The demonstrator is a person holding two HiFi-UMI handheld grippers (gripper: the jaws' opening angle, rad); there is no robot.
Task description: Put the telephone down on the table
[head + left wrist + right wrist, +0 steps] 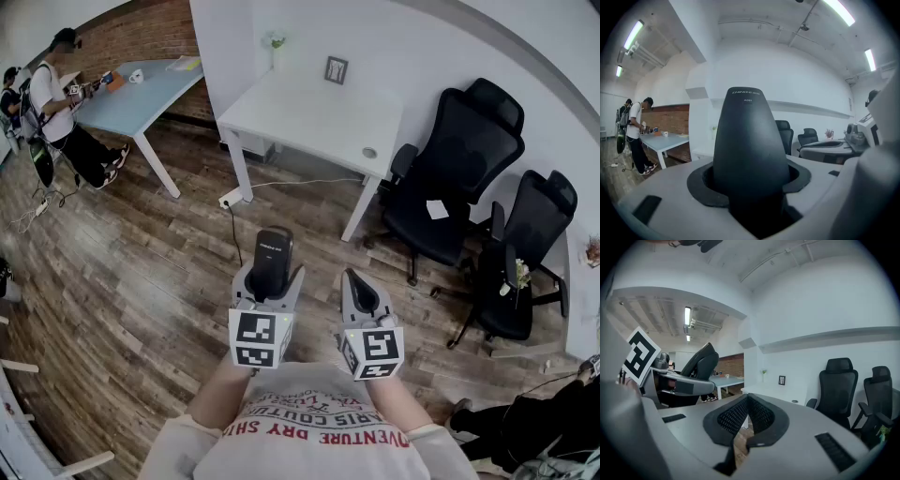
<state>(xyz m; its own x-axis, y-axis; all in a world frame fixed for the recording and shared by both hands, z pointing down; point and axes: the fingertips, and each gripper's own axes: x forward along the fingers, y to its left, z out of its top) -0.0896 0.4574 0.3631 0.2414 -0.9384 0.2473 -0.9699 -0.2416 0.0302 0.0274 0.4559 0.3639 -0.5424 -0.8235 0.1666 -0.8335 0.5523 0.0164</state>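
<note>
The telephone (272, 253) is a black cordless handset that stands upright between the jaws of my left gripper (270, 278), which is shut on its lower half. In the left gripper view the telephone (750, 145) fills the middle and rises out of the black pads (701, 185). My right gripper (359, 292) is beside it on the right, shut with nothing in it; its pads (736, 416) meet. From the right gripper view the telephone (701, 362) shows at the left. Both grippers hang over the wooden floor, short of the white table (319, 117).
Two black office chairs (459, 169) (525, 258) stand right of the white table. On it are a small frame (336, 69) and a plant (276, 42). A power strip (231, 198) with cable lies on the floor. Two people stand at a blue table (141, 89), far left.
</note>
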